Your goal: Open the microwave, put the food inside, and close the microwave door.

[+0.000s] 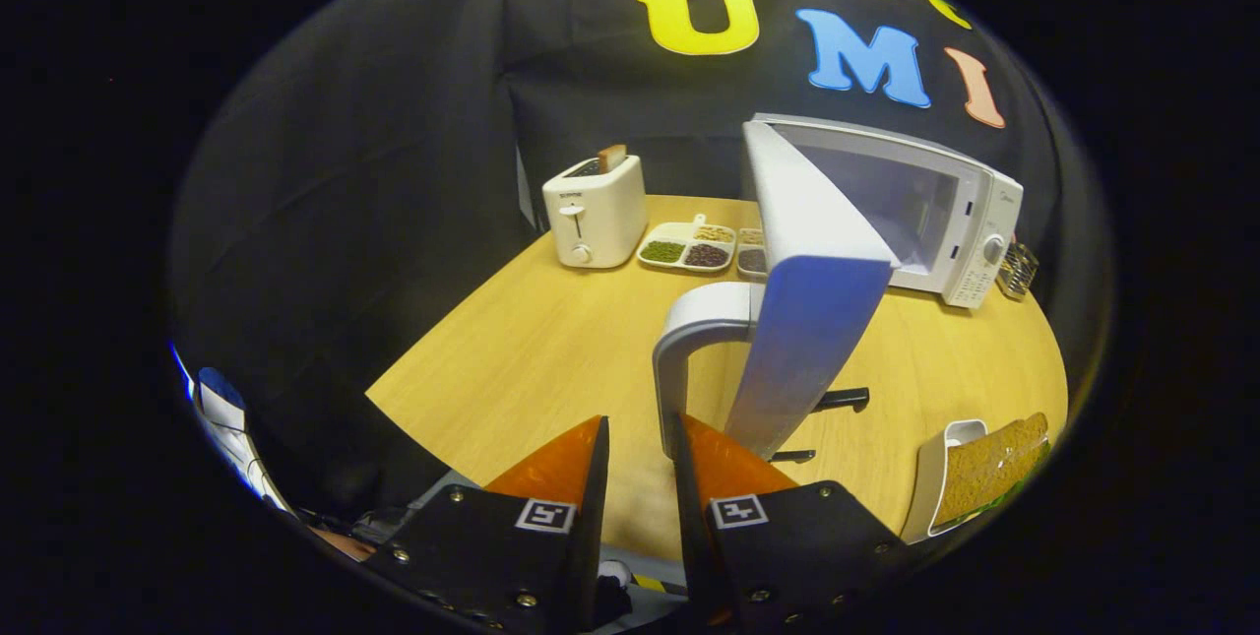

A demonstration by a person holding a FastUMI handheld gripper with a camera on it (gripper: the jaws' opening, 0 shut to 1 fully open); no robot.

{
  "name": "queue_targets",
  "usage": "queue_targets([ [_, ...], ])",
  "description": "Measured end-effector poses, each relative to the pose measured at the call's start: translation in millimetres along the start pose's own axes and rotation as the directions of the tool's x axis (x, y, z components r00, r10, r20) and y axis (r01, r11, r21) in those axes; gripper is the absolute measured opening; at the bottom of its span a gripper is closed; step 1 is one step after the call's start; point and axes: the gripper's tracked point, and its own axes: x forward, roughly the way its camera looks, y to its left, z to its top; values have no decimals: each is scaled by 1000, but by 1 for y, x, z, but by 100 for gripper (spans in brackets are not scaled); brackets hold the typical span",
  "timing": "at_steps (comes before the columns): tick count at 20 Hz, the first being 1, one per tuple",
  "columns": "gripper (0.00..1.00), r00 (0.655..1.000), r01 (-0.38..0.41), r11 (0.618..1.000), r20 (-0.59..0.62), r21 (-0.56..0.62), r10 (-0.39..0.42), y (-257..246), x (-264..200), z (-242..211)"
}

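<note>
Fingers of the gripper (640, 448) stand slightly parted with nothing pinched between them, their tips right at the lower end of the microwave door's handle (689, 345), the handle's foot falling into the gap just ahead of them; whether either finger touches it I cannot tell. That pale, rounded, smooth bracket-shaped handle rises upright from the tips, and the microwave door (802, 290) stands swung wide open, a tall smooth glossy panel edge-on to the tool, just ahead and a little to the right. Beyond the door sits the white boxy microwave (970, 212), its cavity open and seemingly empty, with a round knob on its control strip. Food (989, 468), a coarse brown bread slice with green beneath, lies in a white tray (930, 477) close off the right finger, its long axis running away from the tool. With the door open, loading looks next, calling for a swing to the right. Further off to the left, on the light wood-grain table (532, 359), stand a white toaster (596, 212) and a divided dish (687, 248) of grains.
</note>
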Motion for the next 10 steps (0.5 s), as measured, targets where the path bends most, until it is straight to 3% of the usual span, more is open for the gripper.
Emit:
queue_targets([
  [3, 37, 990, -126, 992, 62, -5, 126, 25, -8, 20],
  [5, 45, 966, -232, 973, 118, -7, 231, 43, -21, 41],
  [6, 56, 948, -288, 958, 142, -9, 286, 54, -29, 52],
  [7, 79, 929, -332, 943, 166, -11, 330, 62, -42, 61],
  [9, 98, 897, -386, 922, 219, -38, 385, 67, -63, 83],
  [10, 98, 882, -400, 915, 247, -55, 401, 66, -75, 95],
])
